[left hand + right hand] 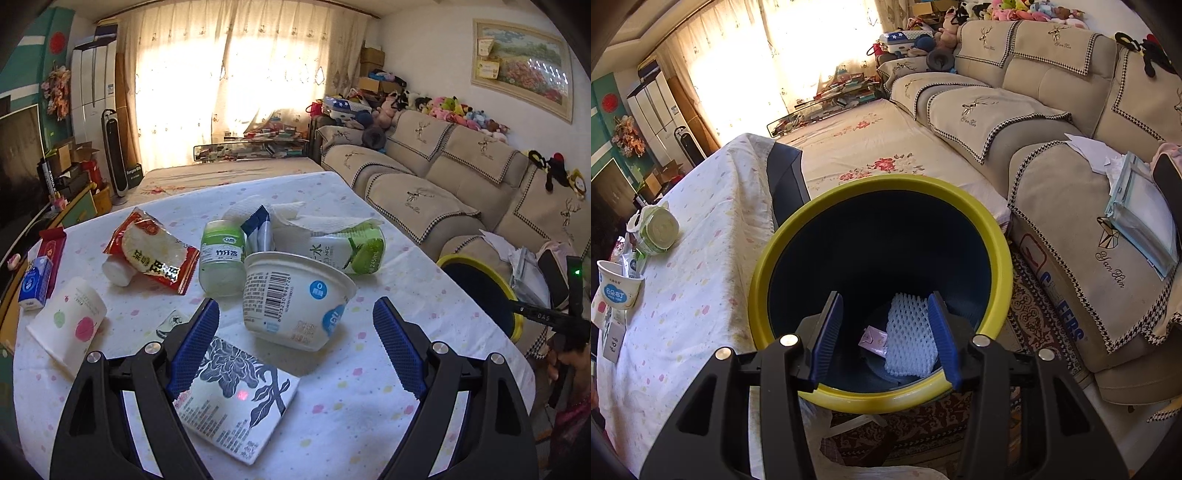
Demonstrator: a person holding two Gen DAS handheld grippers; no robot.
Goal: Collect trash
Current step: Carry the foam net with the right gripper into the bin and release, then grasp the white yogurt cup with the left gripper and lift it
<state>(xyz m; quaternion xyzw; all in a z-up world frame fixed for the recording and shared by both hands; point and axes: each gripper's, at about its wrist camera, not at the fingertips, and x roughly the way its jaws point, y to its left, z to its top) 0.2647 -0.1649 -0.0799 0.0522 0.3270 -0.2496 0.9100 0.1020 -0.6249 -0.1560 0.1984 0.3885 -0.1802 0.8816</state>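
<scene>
Trash [911,334] dropped in bin [993,236], right gripper [886,332] half-open, empty; left gripper [295,347] wide, empty, tub [295,299] at twelve o'clock, more waiting.

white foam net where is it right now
In the right wrist view, the white foam net lies at the bottom of the yellow-rimmed bin, beside a pink wrapper.

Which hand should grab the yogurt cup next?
Left. Its open tool sits right before the yogurt cup; the right tool hangs empty over the bin.
</scene>
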